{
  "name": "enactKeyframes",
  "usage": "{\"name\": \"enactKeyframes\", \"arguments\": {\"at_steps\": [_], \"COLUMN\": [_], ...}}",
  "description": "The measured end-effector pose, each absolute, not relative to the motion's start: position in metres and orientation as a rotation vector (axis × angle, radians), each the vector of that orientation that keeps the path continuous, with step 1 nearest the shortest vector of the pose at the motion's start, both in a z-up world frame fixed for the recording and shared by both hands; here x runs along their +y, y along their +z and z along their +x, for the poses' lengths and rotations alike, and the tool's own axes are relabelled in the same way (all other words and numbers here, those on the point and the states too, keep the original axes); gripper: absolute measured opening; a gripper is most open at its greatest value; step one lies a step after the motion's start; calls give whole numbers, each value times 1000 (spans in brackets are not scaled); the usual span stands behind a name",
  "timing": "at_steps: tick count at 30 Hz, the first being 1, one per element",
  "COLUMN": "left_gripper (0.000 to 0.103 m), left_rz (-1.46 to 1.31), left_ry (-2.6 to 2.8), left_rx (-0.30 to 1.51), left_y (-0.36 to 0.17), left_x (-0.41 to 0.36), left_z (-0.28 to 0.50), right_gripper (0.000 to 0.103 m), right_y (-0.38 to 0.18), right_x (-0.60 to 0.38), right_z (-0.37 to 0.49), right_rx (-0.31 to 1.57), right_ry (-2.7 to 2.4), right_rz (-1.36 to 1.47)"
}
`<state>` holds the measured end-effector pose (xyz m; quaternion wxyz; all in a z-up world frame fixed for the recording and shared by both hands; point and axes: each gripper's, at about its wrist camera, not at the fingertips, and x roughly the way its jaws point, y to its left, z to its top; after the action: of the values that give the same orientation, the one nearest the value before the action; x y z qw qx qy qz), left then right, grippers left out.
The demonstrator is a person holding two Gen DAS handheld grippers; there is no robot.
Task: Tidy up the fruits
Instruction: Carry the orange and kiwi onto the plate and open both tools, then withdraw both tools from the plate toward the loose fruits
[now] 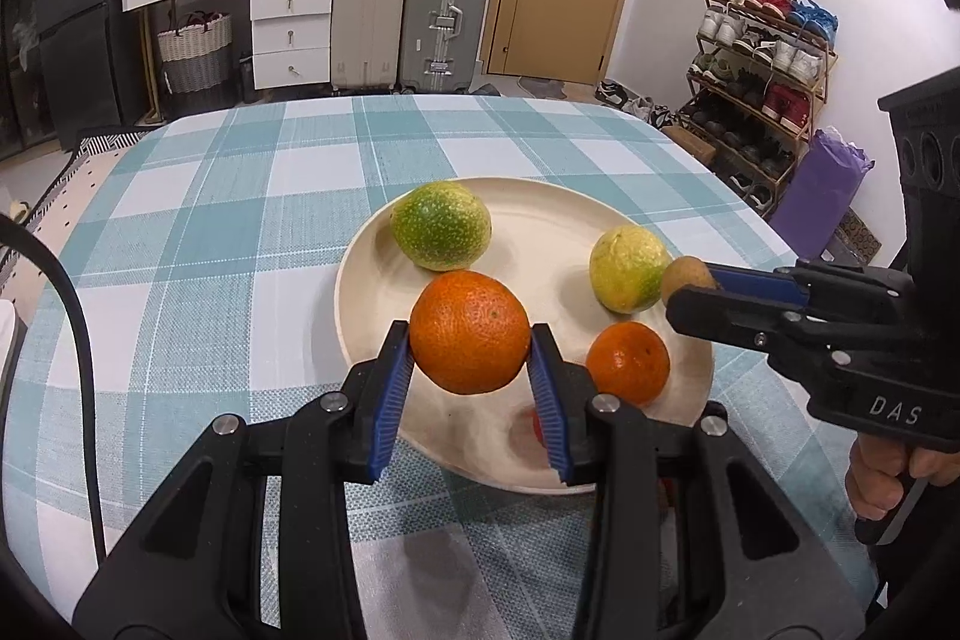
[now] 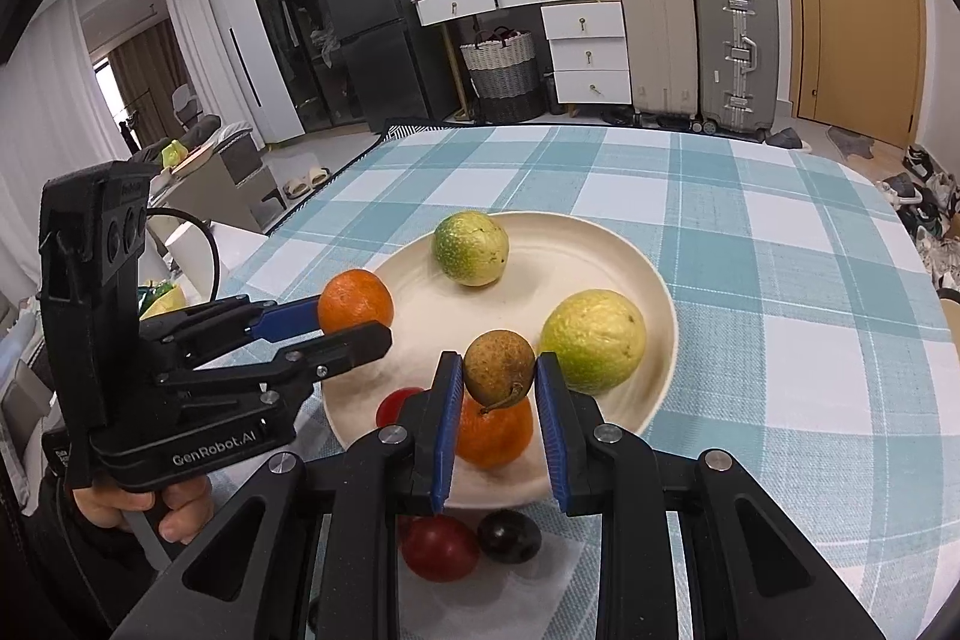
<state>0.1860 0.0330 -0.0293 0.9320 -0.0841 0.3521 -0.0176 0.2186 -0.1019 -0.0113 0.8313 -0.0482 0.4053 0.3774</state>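
My left gripper (image 1: pixel 470 334) is shut on a large orange (image 1: pixel 470 331), held over the near left part of a cream plate (image 1: pixel 540 232). My right gripper (image 2: pixel 499 364) is shut on a small brown fruit (image 2: pixel 499 367) with a stem, over the plate's (image 2: pixel 576 244) near side. On the plate lie a green citrus (image 1: pixel 441 224), a yellow-green citrus (image 1: pixel 629 268), a small orange (image 1: pixel 627 361) and a red fruit (image 2: pixel 399 403). The right wrist view shows the left gripper (image 2: pixel 354 325) coming in from the left with its orange (image 2: pixel 355 307).
A red fruit (image 2: pixel 439 547) and a dark fruit (image 2: pixel 510 535) lie on the checked tablecloth (image 2: pixel 780 280) just in front of the plate. A person's hand (image 2: pixel 174 511) holds the left gripper's handle. Suitcases, drawers and a shoe rack stand beyond the table.
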Motion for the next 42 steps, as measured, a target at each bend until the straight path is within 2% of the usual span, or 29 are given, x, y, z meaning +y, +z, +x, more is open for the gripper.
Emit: {"name": "enactKeyframes", "arguments": {"at_steps": [16, 31, 35, 36, 40, 41, 42], "left_gripper": [36, 36, 37, 39, 47, 56, 67], "left_rz": [-168, -172, -167, -165, -172, -170, -166], "left_ry": [-30, -33, -25, -27, -26, -25, -19], "left_rx": [784, 782, 775, 771, 759, 756, 757], "left_y": [-42, -42, -40, -39, -35, -33, -31], "left_x": [33, 33, 32, 32, 32, 32, 31], "left_z": [198, 198, 196, 194, 187, 185, 183], "right_gripper": [25, 28, 40, 45, 53, 58, 69], "right_y": [-30, -34, -28, -25, -17, -16, -15], "right_x": [-61, -66, -80, -86, -102, -104, -107], "right_z": [230, 235, 230, 229, 224, 222, 219], "right_rx": [902, 909, 876, 864, 840, 834, 828], "right_ry": [833, 791, 763, 758, 731, 724, 720], "right_rz": [-171, -192, -172, -157, -147, -156, -159]}}
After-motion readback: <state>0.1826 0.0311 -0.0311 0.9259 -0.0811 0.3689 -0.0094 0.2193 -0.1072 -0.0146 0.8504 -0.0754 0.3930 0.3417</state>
